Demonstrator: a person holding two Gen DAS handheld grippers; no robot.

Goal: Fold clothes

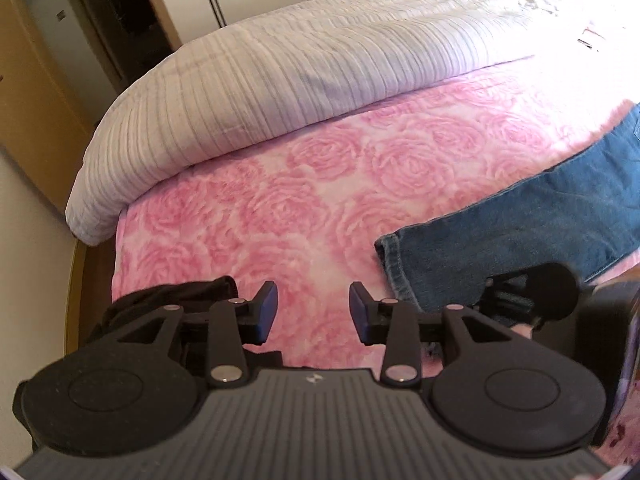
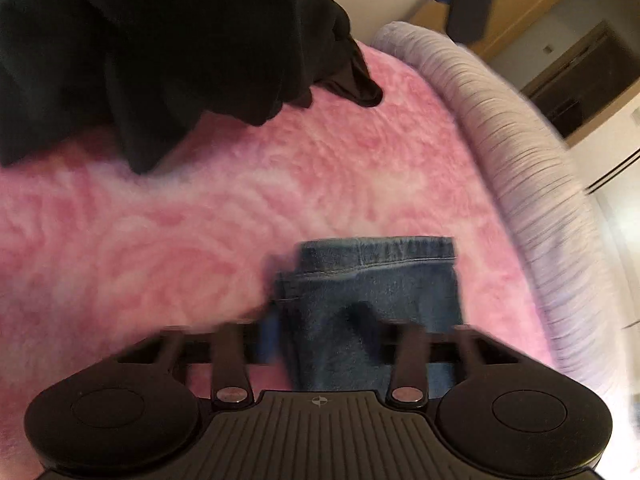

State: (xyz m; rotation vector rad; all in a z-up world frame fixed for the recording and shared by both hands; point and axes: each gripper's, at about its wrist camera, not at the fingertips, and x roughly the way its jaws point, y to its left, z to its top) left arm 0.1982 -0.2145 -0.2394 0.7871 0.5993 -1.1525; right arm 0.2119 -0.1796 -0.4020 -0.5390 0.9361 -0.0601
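1. Left wrist view: the left gripper point(image 1: 313, 307) is spread wide, empty, over the pink rose blanket point(image 1: 280, 208) — black garment point(image 1: 188, 292) beside its left finger.
2. Right wrist view: the right gripper point(image 2: 324, 338) is blurred; the jeans point(image 2: 380, 300) lie between its fingers — whether pinched, I cannot tell.
3. A striped duvet point(image 1: 260, 80) lies beyond.

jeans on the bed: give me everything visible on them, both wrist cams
The jeans are mid-blue denim, a leg lying flat on the pink rose-pattern blanket, running from the stitched hem at the near end toward the right edge of the left view. The cuff shows double stitching and slight puckering. In the right view the leg passes between the right gripper jaws, hem facing away; motion blur hides whether the jaws are closed on it. The left gripper is open beside it, apart from the denim.
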